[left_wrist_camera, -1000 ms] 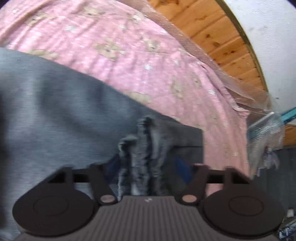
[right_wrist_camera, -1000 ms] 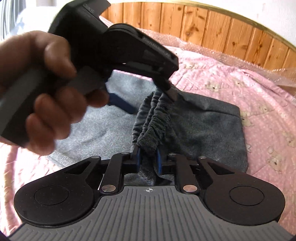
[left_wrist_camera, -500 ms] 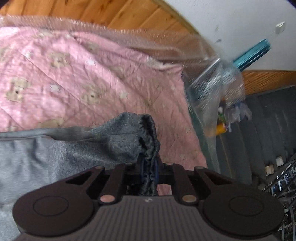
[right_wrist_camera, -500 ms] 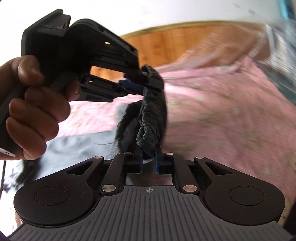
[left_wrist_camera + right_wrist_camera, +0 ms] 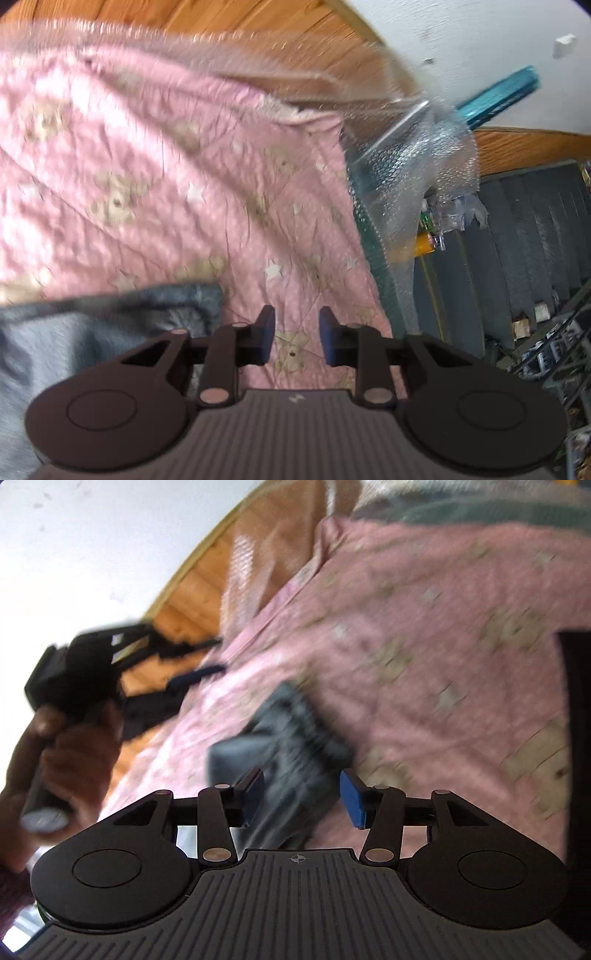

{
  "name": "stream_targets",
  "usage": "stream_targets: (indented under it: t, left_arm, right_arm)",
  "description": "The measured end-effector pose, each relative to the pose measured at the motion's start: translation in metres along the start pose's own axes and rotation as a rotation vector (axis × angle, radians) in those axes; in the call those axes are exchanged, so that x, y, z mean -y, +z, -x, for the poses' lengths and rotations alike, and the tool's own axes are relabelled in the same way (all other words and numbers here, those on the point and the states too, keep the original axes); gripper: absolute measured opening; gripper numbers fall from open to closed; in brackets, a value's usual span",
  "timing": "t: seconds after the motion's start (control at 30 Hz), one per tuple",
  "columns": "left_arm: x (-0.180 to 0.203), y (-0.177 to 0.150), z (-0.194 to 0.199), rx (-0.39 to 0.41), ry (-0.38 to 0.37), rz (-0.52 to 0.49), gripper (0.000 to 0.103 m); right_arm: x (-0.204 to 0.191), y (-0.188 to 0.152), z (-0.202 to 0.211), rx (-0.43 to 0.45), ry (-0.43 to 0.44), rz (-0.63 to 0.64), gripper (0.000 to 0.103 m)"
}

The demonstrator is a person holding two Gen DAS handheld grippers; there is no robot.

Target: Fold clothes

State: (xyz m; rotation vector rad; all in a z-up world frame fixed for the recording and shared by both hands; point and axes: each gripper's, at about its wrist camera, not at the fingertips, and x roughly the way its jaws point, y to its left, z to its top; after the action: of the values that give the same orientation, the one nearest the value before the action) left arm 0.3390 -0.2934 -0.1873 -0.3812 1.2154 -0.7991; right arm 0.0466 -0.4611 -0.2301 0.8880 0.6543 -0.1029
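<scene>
While the pink teddy-bear quilt covered the bed below a wooden headboard draped in bubble wrap, the grey garment lay on it, low and left in the left wrist view. In the blurred right wrist view its gathered edge sat just ahead of the right gripper, whose jaws stood spread with nothing between the pads. The left gripper, beside the garment's corner, was likewise spread and empty over bare quilt, the person's left hand around its handle.
</scene>
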Motion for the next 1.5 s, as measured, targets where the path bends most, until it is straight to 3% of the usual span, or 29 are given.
stream_targets:
  t: [0.07, 0.17, 0.2, 0.23, 0.33, 0.4, 0.47, 0.57, 0.6, 0.63, 0.67, 0.73, 0.77, 0.87, 1.0, 1.03, 1.1, 1.33, 1.4, 1.5]
  left_arm:
    - [-0.005, -0.009, 0.011, 0.012, 0.051, -0.045, 0.03]
    - [-0.025, -0.03, 0.013, -0.015, 0.112, -0.033, 0.03]
    - [-0.032, -0.035, 0.013, -0.02, 0.129, -0.012, 0.03]
    - [-0.036, -0.037, 0.014, -0.007, 0.132, -0.003, 0.03]
    - [-0.045, -0.045, 0.018, 0.035, 0.141, 0.023, 0.03]
    - [-0.046, -0.052, 0.017, 0.062, 0.136, 0.036, 0.034]
    - [-0.045, -0.058, 0.006, 0.052, 0.161, 0.028, 0.041]
    - [-0.043, -0.065, -0.02, -0.006, 0.262, -0.033, 0.04]
    - [-0.043, -0.066, -0.025, -0.02, 0.285, -0.06, 0.04]
    - [-0.043, -0.068, -0.031, -0.033, 0.308, -0.087, 0.041]
    - [-0.043, -0.069, -0.036, -0.044, 0.327, -0.107, 0.042]
    - [-0.04, -0.066, -0.037, -0.05, 0.335, -0.102, 0.042]
    - [-0.039, -0.065, -0.037, -0.053, 0.339, -0.099, 0.042]
    - [-0.028, -0.057, -0.039, -0.052, 0.358, -0.13, 0.049]
    - [-0.013, -0.048, -0.051, -0.062, 0.436, -0.193, 0.052]
    - [-0.012, -0.045, -0.057, -0.067, 0.446, -0.198, 0.052]
    - [-0.011, -0.04, -0.068, -0.078, 0.459, -0.208, 0.052]
    - [-0.004, -0.031, -0.09, -0.09, 0.494, -0.258, 0.053]
    - [-0.004, -0.03, -0.089, -0.089, 0.493, -0.258, 0.052]
    - [-0.002, -0.03, -0.086, -0.083, 0.473, -0.26, 0.052]
  right_arm:
    - [0.001, 0.001, -0.017, -0.061, -0.004, 0.006, 0.056]
    - [0.01, 0.003, -0.045, -0.141, 0.018, -0.03, 0.053]
    - [0.011, 0.005, -0.054, -0.169, 0.017, -0.031, 0.045]
    - [0.009, 0.007, -0.059, -0.184, 0.01, -0.019, 0.02]
    - [-0.015, 0.019, -0.047, -0.086, -0.013, 0.131, 0.01]
    - [-0.036, 0.024, -0.029, 0.024, -0.042, 0.281, 0.01]
    - [-0.041, 0.021, -0.032, 0.039, -0.118, 0.36, 0.01]
    - [-0.018, 0.011, -0.062, -0.118, -0.188, 0.346, 0.01]
    - [-0.014, 0.011, -0.06, -0.129, -0.18, 0.332, 0.014]
    - [-0.011, 0.011, -0.057, -0.14, -0.172, 0.317, 0.026]
    - [-0.009, 0.014, -0.052, -0.125, -0.166, 0.305, 0.029]
    - [-0.009, 0.024, -0.038, -0.065, -0.155, 0.284, 0.052]
    - [-0.008, 0.03, -0.034, -0.043, -0.15, 0.273, 0.053]
    - [-0.004, 0.048, -0.041, -0.034, -0.131, 0.259, 0.054]
    - [-0.001, 0.049, -0.067, -0.123, -0.065, 0.287, 0.056]
    - [0.001, 0.045, -0.072, -0.15, -0.077, 0.311, 0.052]
    - [0.007, 0.036, -0.075, -0.189, -0.151, 0.368, 0.028]
    - [0.004, 0.034, -0.057, -0.215, -0.197, 0.388, 0.031]
    - [0.0, 0.038, -0.051, -0.199, -0.186, 0.379, 0.044]
    - [-0.011, 0.047, -0.048, -0.147, -0.152, 0.402, 0.048]
